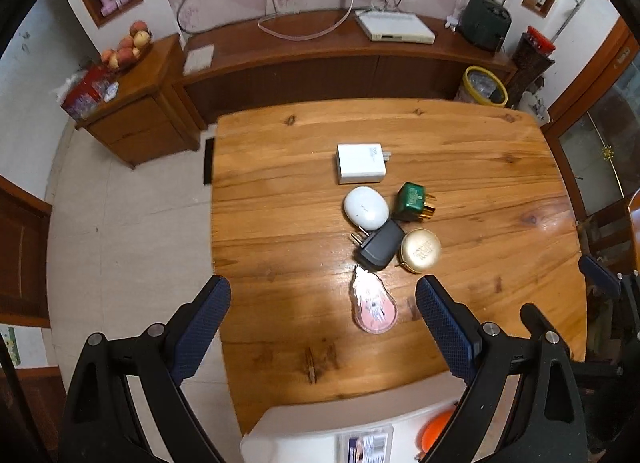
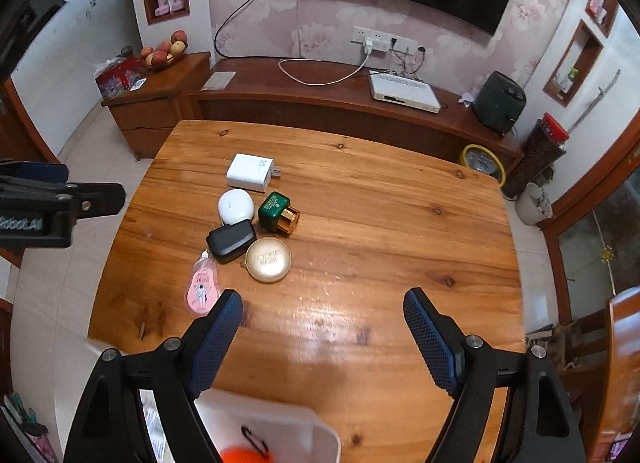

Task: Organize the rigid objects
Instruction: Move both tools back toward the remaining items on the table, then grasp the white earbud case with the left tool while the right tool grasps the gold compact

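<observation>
Two grippers: I held both above the near end of the wooden table (image 1: 480, 183), neither touching anything.
Left gripper (image 1: 323, 305): jaws spread wide, nothing between them; its fingers hung over the table's near left part.
Right gripper (image 2: 323, 309): jaws also wide and empty, over bare wood to the right of the cluster.
White bin (image 2: 296, 431): I saw it at the near table edge, with something orange (image 2: 240, 455) inside.
Pink tag (image 1: 374, 305): nearest item, flat on the table, just in front of the black charger.
Black charger (image 1: 380, 245): lay touching the gold compact on its right, and against the white case behind it.
Gold compact (image 1: 421, 250): round, lid closed, flat on the wood.
White case (image 1: 366, 208): oval, just beside the green jar.
Green jar (image 1: 410, 201): lay on its side, gold cap pointing right.
White charger (image 1: 361, 163): farthest of the group, slightly apart from it, prongs to the right.
Cabinet (image 2: 320, 103): long and low against the far wall, behind the table.
</observation>
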A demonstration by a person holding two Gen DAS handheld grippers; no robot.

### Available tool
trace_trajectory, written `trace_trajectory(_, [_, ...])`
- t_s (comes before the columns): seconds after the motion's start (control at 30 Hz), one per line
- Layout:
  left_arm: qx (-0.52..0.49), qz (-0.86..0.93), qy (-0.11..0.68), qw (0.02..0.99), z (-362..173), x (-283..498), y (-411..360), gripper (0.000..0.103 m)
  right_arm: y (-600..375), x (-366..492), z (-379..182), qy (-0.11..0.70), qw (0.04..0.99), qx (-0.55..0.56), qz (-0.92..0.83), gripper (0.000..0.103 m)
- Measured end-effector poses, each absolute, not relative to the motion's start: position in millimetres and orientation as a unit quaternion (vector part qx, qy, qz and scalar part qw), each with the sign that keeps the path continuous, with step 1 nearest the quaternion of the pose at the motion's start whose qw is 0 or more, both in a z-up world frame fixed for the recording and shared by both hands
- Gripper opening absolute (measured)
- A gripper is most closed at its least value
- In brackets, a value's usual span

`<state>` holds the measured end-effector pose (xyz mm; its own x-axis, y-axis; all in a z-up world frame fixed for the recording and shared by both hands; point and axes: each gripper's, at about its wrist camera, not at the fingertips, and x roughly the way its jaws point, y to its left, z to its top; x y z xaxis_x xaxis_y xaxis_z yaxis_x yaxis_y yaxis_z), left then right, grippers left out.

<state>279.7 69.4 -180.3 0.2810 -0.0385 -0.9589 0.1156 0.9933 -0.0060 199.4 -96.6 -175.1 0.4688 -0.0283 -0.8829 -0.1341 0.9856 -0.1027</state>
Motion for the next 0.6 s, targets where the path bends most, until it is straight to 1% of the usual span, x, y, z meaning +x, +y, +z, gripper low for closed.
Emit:
trace_trajectory(0.33, [0.018, -0.001, 0.653, 0.757, -246, 343, 57, 0.095, -86, 233, -236, 0.527, 0.836, -0.12, 0.092, 0.083])
trace_trajectory(0.6, [0.016, 0.024, 0.681, 0.732, -287, 372, 39, 0.095, -80, 259, -270, 0.55, 0.817, -0.125, 0.116, 0.083])
